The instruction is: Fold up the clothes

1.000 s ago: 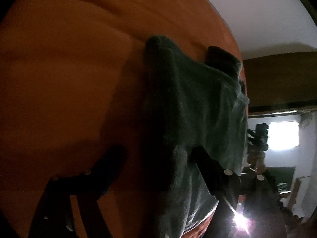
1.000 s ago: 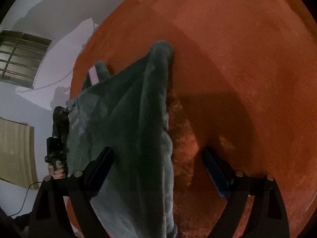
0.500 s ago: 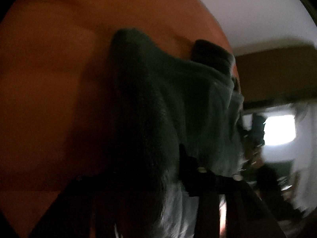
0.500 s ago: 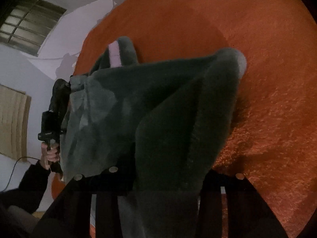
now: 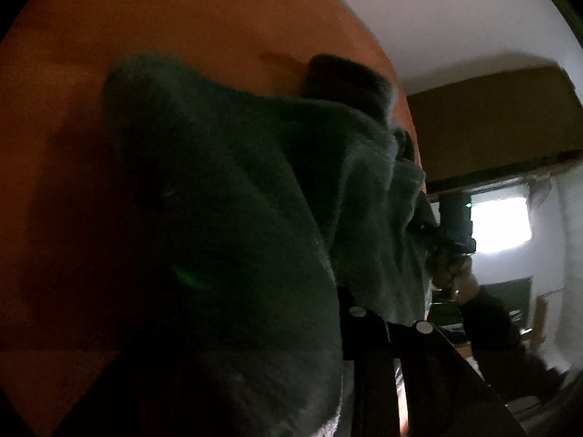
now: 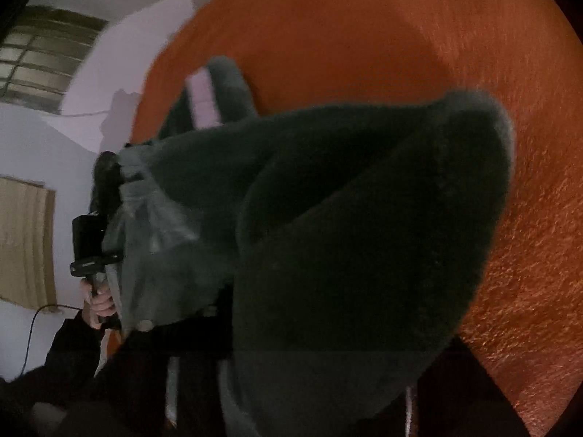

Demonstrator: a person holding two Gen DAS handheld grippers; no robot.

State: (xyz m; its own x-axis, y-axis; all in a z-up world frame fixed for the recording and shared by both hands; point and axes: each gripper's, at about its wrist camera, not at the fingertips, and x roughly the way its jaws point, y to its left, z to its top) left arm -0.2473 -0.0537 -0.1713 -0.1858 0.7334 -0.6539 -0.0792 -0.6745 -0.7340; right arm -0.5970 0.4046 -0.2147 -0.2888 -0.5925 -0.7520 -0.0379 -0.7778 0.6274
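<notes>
A dark grey-green fleece garment (image 5: 226, 218) lies on an orange surface (image 5: 145, 18), with its near edge bunched up close to the camera. My left gripper (image 5: 291, 331) has its jaws closing on that thick fold. Only its right finger (image 5: 364, 324) shows; the cloth hides the other. In the right wrist view the same garment (image 6: 364, 236) rises in a big fold, and my right gripper (image 6: 309, 349) is closing on it, fingers mostly covered. Each view shows the other gripper at the garment's far side: the right one (image 5: 452, 240), the left one (image 6: 91, 240).
The orange surface (image 6: 400, 36) stretches beyond the garment in both views. A hand (image 6: 96, 302) in a dark sleeve holds the left gripper's handle. A white wall (image 6: 127, 11), a barred window (image 6: 40, 62) and a bright window (image 5: 499, 222) lie beyond the surface's edge.
Both pairs of fingers have come in from wide apart onto the garment's edge. The cloth has been lifted and drawn towards the cameras, and now fills most of each view.
</notes>
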